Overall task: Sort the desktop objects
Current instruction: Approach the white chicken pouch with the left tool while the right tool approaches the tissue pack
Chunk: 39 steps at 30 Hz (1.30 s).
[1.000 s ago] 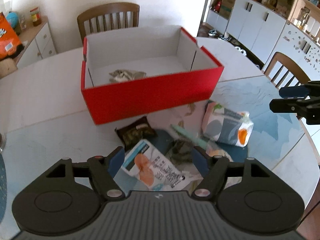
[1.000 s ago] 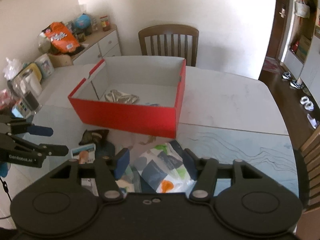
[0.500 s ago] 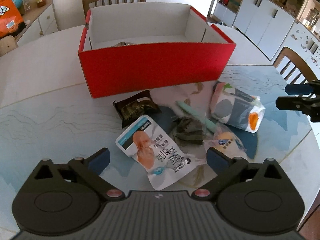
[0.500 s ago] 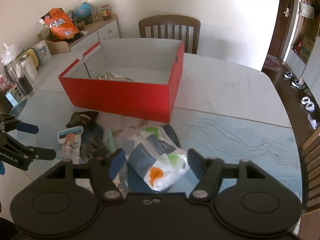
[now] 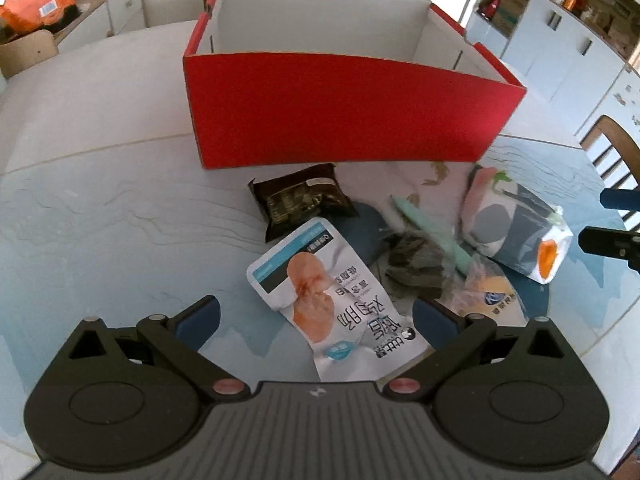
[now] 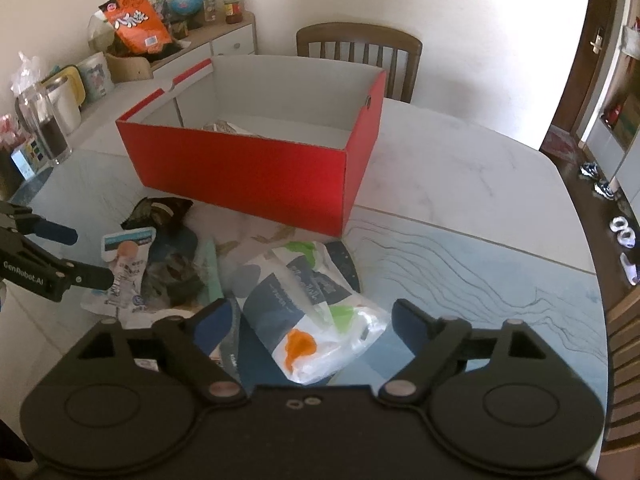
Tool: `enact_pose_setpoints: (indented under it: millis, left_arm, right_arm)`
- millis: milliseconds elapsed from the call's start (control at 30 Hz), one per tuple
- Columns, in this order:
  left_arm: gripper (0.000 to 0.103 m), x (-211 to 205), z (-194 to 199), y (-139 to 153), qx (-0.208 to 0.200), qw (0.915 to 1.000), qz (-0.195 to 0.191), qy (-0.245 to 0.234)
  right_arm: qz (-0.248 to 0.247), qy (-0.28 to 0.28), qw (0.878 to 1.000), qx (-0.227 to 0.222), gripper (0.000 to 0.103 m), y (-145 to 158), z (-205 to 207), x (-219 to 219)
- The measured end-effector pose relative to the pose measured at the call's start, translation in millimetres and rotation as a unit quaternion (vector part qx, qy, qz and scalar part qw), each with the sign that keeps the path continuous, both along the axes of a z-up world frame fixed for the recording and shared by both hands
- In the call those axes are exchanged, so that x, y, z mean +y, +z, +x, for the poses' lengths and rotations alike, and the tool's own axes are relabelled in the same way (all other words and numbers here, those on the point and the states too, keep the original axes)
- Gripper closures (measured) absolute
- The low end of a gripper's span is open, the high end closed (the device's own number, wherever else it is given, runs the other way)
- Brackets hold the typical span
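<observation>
At the far left, an orange snack bag (image 6: 134, 24) with white characters leaned on a sideboard (image 6: 224, 38), with a clear jar (image 6: 42, 128) nearer on the surface (image 6: 460, 168). The left claw (image 5: 316, 322), lettered "GenRobot.AI" on its side, had just been spreading its jaws; they stood wide apart on either side of a white pouch (image 5: 332, 292) printed with a chicken breast and Chinese characters, the pads not pressing on it. Just beyond the pouch lay a dark brown packet (image 5: 302, 198), near the foot of the red box (image 5: 344, 116), which stood open-topped in the middle of the surface with a crumpled wrapper (image 6: 224, 127) inside. Right of the pouch sat a dark crumpled packet (image 5: 416, 264), a pale green stick (image 5: 430, 230) and a clear bag with a blue logo (image 5: 494, 298), overlapping in a heap. Further right, the right claw (image 6: 312, 320) had also just been opening, its jaws apart around a white tissue pack (image 6: 316, 308) with grey, green and orange patches, untouched. A wooden chair (image 6: 358, 46) stood behind the box.
</observation>
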<state>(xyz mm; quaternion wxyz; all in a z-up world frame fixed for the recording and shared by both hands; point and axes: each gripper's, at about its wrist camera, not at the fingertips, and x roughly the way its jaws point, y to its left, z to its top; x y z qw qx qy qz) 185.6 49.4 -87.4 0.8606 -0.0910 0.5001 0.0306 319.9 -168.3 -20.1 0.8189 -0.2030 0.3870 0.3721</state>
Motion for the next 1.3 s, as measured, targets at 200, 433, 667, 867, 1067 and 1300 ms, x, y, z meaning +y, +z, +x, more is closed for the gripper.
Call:
enact_pose_setpoints:
  millis: [200, 433, 667, 867, 1067, 1300]
  left_arm:
    - [0.000, -1.7, 5.3, -4.5, 0.002, 1.0000, -0.006, 0.008]
    - [0.000, 2.2, 14.0, -14.1, 0.010, 0.9994, -0.012, 0.031]
    - [0.000, 2.1, 17.9, -25.1, 0.021, 0.9968, -0.017, 0.075]
    - [0.001, -1.4, 15.6, -28.3, 0.016, 0.9970, -0.007, 0.076]
    - [0.001, -1.7, 13.7, -30.3, 0.012, 0.9981, 0.012, 0.059]
    - [0.001, 10.1, 11.1, -34.9, 0.016, 0.9971, 0.047, 0.058]
  right_arm:
    - [-0.008, 0.006, 1.000, 0.006, 0.013, -12.9, 10.2, 4.4]
    - [-0.025, 0.032, 0.999, -0.004, 0.013, -25.0, 15.0, 15.7]
    - [-0.039, 0.047, 0.998, -0.012, 0.013, -34.4, 18.8, 24.8]
    - [-0.049, 0.055, 0.997, -0.010, 0.013, -42.9, 26.5, 29.5]
    - [-0.057, 0.057, 0.997, -0.003, 0.013, -53.0, 31.3, 34.4]
    - [-0.061, 0.060, 0.996, -0.002, 0.013, -57.3, 31.9, 38.3]
